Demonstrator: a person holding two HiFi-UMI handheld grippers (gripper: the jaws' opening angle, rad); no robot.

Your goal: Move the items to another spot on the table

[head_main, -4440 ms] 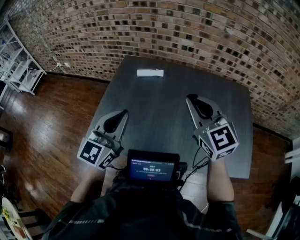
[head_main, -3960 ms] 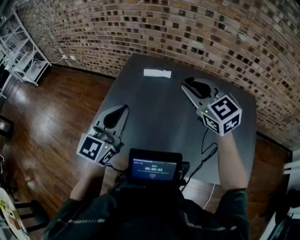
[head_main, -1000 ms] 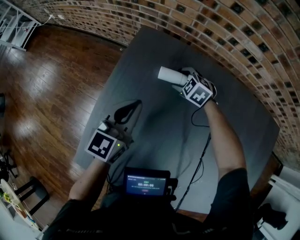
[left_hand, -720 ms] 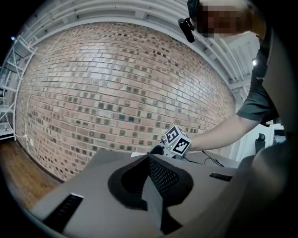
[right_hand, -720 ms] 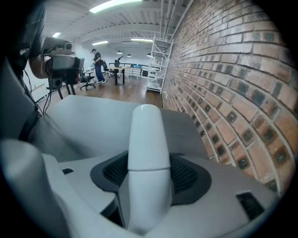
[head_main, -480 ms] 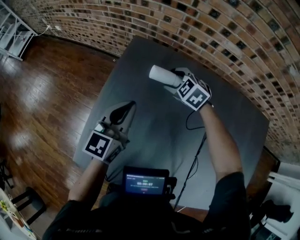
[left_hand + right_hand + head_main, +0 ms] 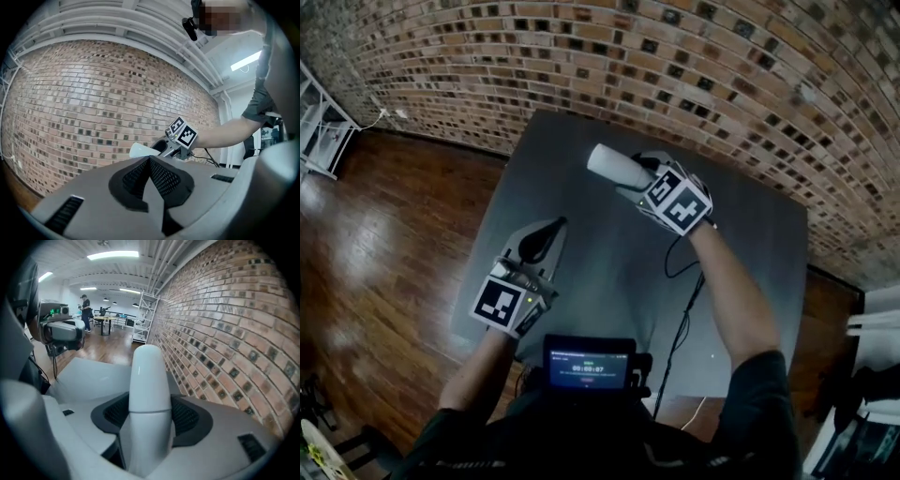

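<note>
At far end of table (image 7: 581, 291), right gripper (image 7: 637, 180) pinching white bottle (image 7: 611, 163); left gripper (image 7: 547, 232) pressed together, empty.

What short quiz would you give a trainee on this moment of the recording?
1. True or false: the right gripper is empty.
2. Multiple choice: the left gripper has its jaws A) together with nothing between them, B) spread wide apart, C) closed on a cloth.
3. Fill in the missing word: the wall behind the dark table is made of ___.

Key:
1. False. Its jaws are closed on a white bottle.
2. A.
3. Brick.
</note>
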